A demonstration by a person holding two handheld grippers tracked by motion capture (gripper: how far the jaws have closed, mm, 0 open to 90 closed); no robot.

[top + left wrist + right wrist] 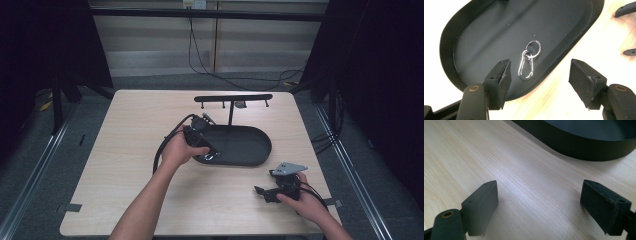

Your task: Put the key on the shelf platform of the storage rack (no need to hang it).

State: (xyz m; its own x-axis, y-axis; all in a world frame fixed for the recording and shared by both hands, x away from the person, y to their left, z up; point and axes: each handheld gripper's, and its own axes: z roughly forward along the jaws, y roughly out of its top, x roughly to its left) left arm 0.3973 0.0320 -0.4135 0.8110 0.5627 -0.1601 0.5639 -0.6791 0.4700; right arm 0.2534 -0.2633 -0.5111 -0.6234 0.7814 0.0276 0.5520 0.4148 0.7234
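Note:
A silver carabiner [525, 67] with a key ring [533, 48] linked to it lies flat inside the black oval tray [499, 30], close to its near rim. My left gripper [540, 75] hovers open over that rim, one jaw above the tray floor and the other above the wood. In the high view the left gripper [207, 151] sits at the front-left end of the tray [252, 145]. My right gripper [263, 193] rests open and empty near the table's front right. In its own view the right gripper [539, 195] is just above bare wood.
A black T-shaped rack [233, 98] with small hooks rises from the tray's far side. The tray's wall [579, 147] stands ahead of the right gripper. The light wooden table [125, 150] ends at a front edge near both forearms. Cables trail behind the table.

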